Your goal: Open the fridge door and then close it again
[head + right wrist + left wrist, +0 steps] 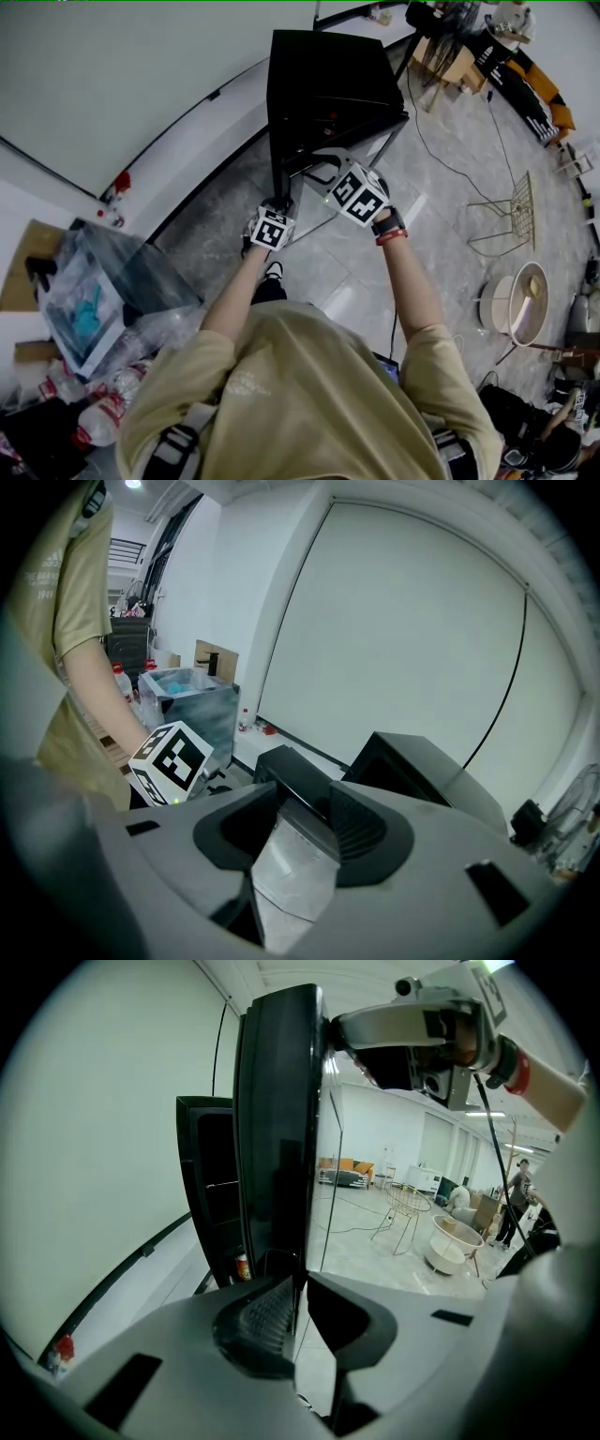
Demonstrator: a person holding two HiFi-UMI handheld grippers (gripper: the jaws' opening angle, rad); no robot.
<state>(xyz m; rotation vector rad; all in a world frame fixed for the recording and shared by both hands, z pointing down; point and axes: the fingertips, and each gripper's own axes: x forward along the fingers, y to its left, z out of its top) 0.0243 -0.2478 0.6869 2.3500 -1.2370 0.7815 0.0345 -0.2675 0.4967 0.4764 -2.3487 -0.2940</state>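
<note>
Black and boxy, the fridge (pixel 328 70) stands on the grey tiled floor (pixel 441 216) against a white wall. Its door (pixel 277 1129) is swung out toward the person, so the dark inside shows behind it.

The left tongs (pixel 300 1288) are low on the door's free upright edge. Their jaws are drawn close together and pinch that thin edge, and the ribbed pad (pixel 267 1312) lies against its left face.

The right tongs (pixel 302 799) are higher up, on the door's top edge. Their jaws stand wide apart but are set on the door, one on each side. The black slab fills the gap between them, with the ribbed pad (pixel 361 822) against its right face. Between the jaws, nearer the camera than the slab, bare floor shows.

In the head view both arms reach forward, and the two marker cubes sit just beside each other in front of the fridge. The left cube is lower and nearer the person. A red band is on the right wrist.

A small red can (pixel 243 1267) shows low by the foot of the fridge; I cannot tell whether it stands inside. To the person's left are a clear box (pixel 103 291) with something blue in it and some bottles (pixel 103 412). To the right, well apart from the fridge, stand a wire chair (pixel 511 211) and a round white tub (pixel 516 305).
</note>
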